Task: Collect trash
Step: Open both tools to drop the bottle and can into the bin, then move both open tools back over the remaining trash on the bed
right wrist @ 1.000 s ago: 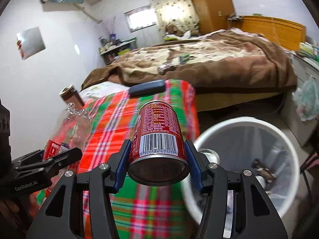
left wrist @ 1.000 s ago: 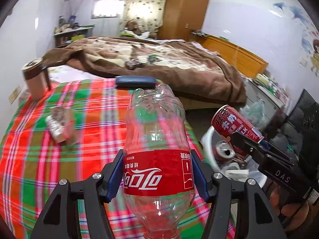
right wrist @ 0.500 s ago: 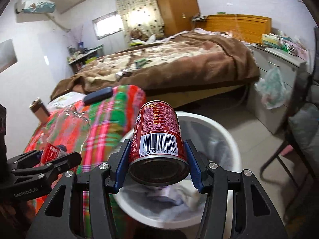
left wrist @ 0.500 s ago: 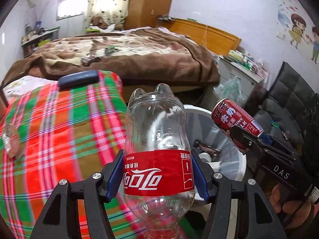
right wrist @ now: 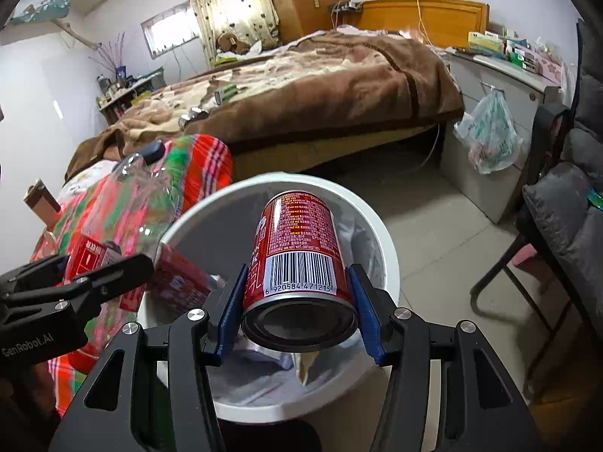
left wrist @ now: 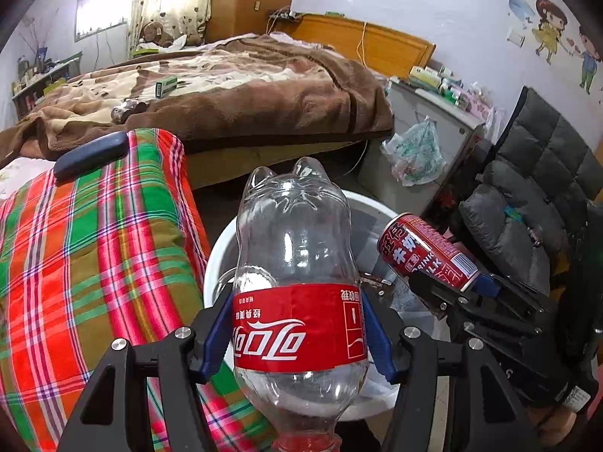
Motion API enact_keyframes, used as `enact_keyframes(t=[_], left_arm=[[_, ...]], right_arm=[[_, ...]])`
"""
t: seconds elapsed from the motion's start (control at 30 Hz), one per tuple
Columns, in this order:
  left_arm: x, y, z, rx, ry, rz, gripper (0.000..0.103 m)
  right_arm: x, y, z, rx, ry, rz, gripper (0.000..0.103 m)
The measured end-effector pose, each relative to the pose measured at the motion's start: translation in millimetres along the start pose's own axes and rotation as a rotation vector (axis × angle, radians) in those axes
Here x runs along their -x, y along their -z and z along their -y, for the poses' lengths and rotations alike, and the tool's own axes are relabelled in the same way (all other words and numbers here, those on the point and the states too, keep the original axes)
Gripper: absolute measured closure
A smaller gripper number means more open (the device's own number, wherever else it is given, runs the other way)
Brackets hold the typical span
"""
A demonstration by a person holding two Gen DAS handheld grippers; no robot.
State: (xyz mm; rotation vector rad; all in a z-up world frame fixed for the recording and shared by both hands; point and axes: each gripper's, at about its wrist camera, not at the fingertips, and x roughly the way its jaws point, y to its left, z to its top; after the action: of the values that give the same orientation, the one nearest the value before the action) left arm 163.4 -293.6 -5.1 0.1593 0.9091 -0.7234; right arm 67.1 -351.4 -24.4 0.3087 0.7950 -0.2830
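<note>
My left gripper (left wrist: 296,333) is shut on a clear empty cola bottle (left wrist: 296,263) with a red label, held above the left rim of a white trash bin (left wrist: 216,260). My right gripper (right wrist: 297,310) is shut on a red drink can (right wrist: 299,260), held over the bin's (right wrist: 386,248) opening. The can (left wrist: 426,256) and right gripper also show at the right of the left wrist view. The bottle (right wrist: 128,211) and left gripper show at the left of the right wrist view. The bin holds some paper and wrappers.
A table with a red and green plaid cloth (left wrist: 94,256) stands left of the bin, with a dark blue case (left wrist: 90,154) on its far edge. A bed with a brown blanket (right wrist: 320,83) lies behind. A grey chair (right wrist: 565,226) stands on the right.
Both grippers have swung right, away from the plaid table. The bottle and the can are now over the white bin. Both grips are unchanged.
</note>
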Motion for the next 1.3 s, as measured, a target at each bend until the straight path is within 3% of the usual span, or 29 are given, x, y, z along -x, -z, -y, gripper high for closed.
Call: enact_keyframes(t=[0.17, 0.33, 0.83, 1.3], left_arm=[[-10.9, -3.9, 0.4, 0.004, 0.003, -0.025, 0.039], [-7.2, -3.8, 2.8, -0.004, 0.000, -0.012, 0.030], [16.8, -5.3, -2.3, 0.015, -0.014, 0.046, 0.029], [52.4, 20.8, -26.0, 0.053, -0.078, 0.086, 0.029]], right_arm=[[-8.5, 0.3, -0.6, 0.034, 0.044, -0.053, 0.048], [-0.6, -0.4, 1.2, 0.041, 0.038, -0.033, 0.047], [16.8, -0.9, 1.7, 0.011, 0.060, 0.023, 0.044], [28.5, 4.4, -22.2, 0.033, 0.024, 0.058, 0.044]])
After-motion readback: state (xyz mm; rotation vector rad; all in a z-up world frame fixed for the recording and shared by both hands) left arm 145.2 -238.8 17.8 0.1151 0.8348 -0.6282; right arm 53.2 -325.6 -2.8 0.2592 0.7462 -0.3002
